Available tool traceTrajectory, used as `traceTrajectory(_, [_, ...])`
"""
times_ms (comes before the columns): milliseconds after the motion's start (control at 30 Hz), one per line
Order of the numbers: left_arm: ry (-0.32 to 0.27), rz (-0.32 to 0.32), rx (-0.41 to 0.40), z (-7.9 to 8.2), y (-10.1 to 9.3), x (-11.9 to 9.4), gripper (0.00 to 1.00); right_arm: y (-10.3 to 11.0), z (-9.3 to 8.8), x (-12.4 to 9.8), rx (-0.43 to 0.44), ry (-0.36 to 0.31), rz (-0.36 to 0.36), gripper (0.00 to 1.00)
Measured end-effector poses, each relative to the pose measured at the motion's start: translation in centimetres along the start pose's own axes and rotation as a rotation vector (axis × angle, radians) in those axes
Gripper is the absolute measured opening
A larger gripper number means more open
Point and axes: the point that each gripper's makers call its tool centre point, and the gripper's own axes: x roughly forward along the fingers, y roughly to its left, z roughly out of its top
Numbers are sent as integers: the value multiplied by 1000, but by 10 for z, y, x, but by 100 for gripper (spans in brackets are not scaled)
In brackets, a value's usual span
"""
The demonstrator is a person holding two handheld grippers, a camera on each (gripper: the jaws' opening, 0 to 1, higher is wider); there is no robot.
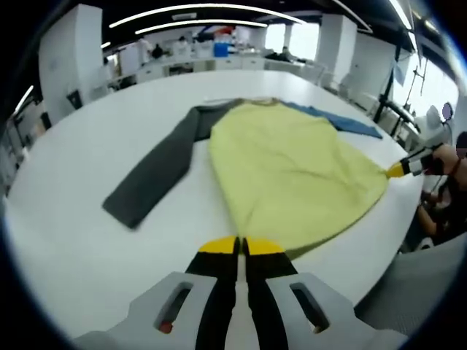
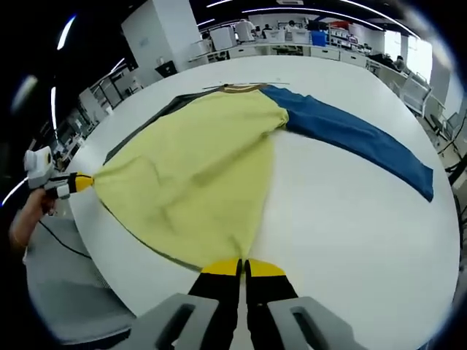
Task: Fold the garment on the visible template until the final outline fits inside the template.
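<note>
Right gripper view: garment (image 2: 197, 175), table (image 2: 343, 211).

I see a large, smooth white worktop (image 1: 66, 240) with a rounded edge. Directly on it lies one garment, a pale yellow cloth top (image 1: 292, 171) spread flat. Its dark grey sleeve (image 1: 157, 171) stretches out over the bare white surface on one side, its blue sleeve (image 2: 357, 135) on the other, and its collar lies toward the worktop's far side.
</note>
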Motion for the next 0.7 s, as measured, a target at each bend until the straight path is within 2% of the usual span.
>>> traceTrajectory(133, [13, -8, 4, -4, -2, 1, 0, 2, -7, -5, -1, -3, -10, 0])
traceTrajectory(467, [61, -25, -5, -18, -5, 1, 0, 1, -19, -14, -22, -64, -94, 0])
traceTrajectory(700, [86, -39, -8, -26, -8, 0, 0, -3, -26, -12, -11, -43, -85, 0])
